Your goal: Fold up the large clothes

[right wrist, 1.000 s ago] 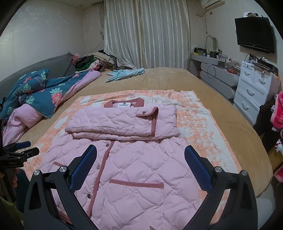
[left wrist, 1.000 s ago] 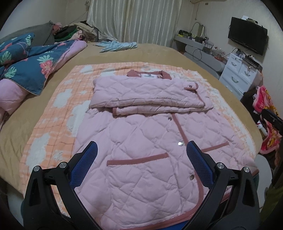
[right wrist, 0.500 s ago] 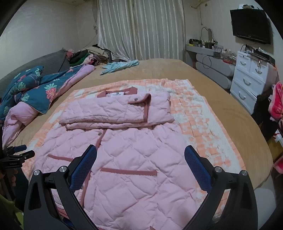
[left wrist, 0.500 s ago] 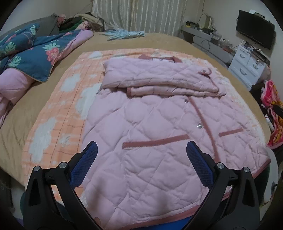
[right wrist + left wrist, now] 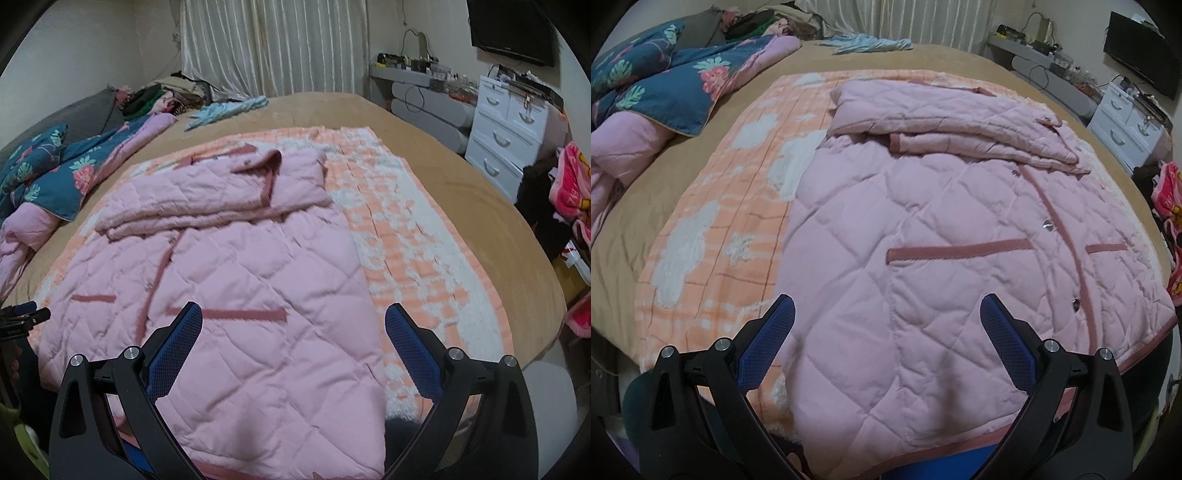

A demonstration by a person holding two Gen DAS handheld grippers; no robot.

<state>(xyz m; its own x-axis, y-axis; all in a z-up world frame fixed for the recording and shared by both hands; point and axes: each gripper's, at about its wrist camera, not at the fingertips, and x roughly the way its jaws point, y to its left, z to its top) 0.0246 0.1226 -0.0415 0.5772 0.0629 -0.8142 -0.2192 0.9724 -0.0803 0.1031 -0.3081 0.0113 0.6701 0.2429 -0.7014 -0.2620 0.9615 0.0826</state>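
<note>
left wrist: left tool [image 5: 886, 314] released over pink jacket [image 5: 923, 258] | right tool [image 5: 293, 321] released

Both cameras look from the bed's [image 5: 701, 147] near edge, low and close, facing the far curtains [image 5: 273, 44]; both share the pink jacket [image 5: 923, 258], left and right halves.

Pale pink quilted jacket [image 5: 942, 229] (darker rose trim) on an orange-and-white checked blanket [image 5: 738, 206].
</note>
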